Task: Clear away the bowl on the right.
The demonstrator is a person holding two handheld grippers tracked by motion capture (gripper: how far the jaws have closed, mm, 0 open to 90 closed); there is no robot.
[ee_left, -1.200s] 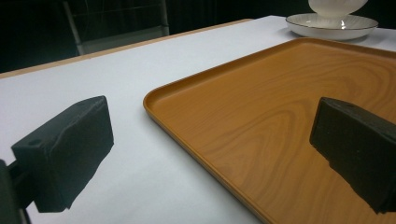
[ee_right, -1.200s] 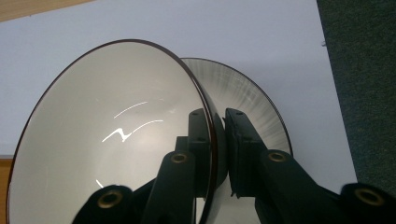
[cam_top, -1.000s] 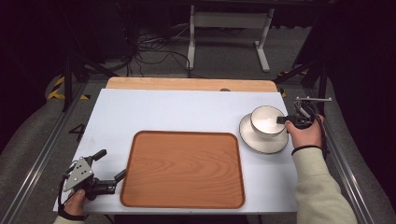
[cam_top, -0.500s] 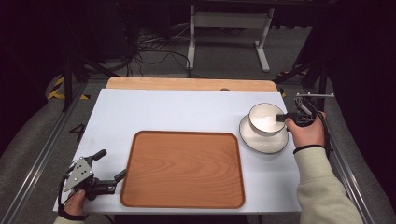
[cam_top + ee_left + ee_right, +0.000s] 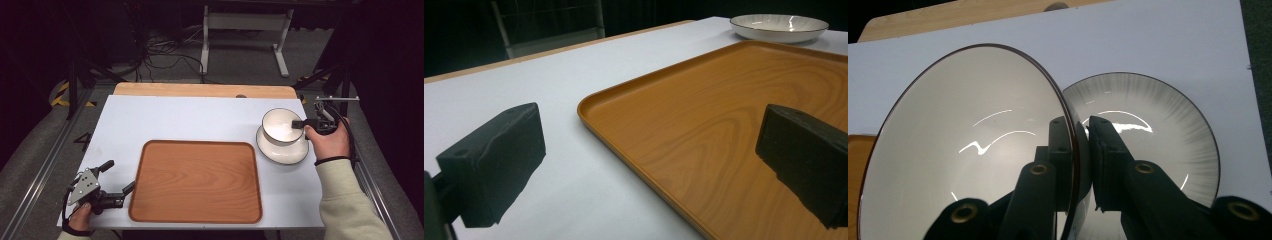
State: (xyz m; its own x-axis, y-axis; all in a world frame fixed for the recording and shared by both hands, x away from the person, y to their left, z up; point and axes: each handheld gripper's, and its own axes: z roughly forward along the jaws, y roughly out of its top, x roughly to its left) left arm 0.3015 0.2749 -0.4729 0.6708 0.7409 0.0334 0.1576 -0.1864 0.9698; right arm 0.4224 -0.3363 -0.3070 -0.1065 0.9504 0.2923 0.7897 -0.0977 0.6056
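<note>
A white bowl with a dark rim hangs just above a white plate at the table's right. My right gripper is shut on the bowl's rim, one jaw inside and one outside. A brown wooden tray lies empty in the middle of the white table. My left gripper is open at the tray's near left corner, one jaw over the tray, the other over the table. The plate appears far off in the left gripper view.
The white table top ends in a wooden strip at the back. Metal rails run along both sides. Beyond the table stand a desk frame and cables on the floor.
The bowl, in my right gripper, has lifted slightly and shifted left over the plate. The left gripper has stayed put.
</note>
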